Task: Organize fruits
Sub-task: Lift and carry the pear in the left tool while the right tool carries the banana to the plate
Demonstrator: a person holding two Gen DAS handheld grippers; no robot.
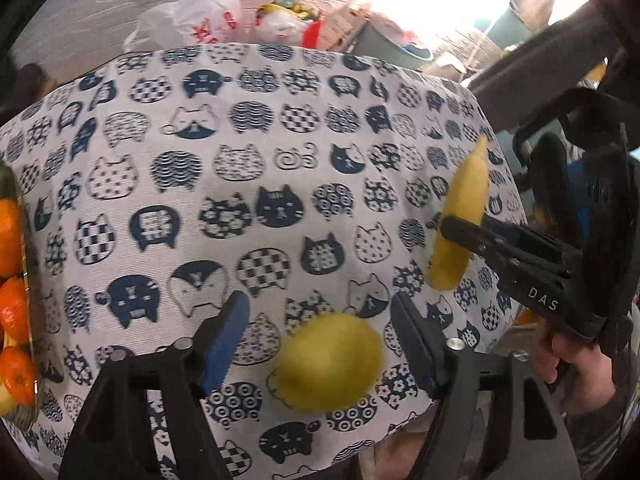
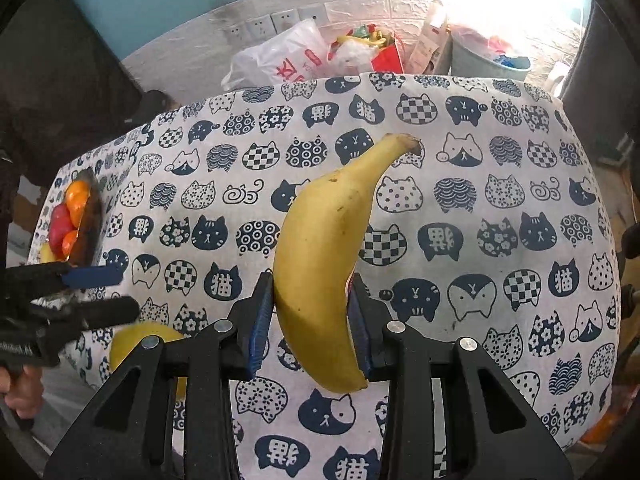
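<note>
Yellow banana (image 2: 320, 264) is pinched in the right gripper (image 2: 310, 320); the left gripper (image 1: 320, 336) stands spread around a lemon (image 1: 332, 364), not touching it.

Both wrist views steeply down, sharing tablecloth (image 1: 248, 184)

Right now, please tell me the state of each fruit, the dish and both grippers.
banana: clamped in the right gripper, lifted off the cloth.
lemon: between the left gripper's open jaws, pads not touching it.
oranges: piled in the fruit dish.
fruit dish: filled, at the table's edge.
</note>
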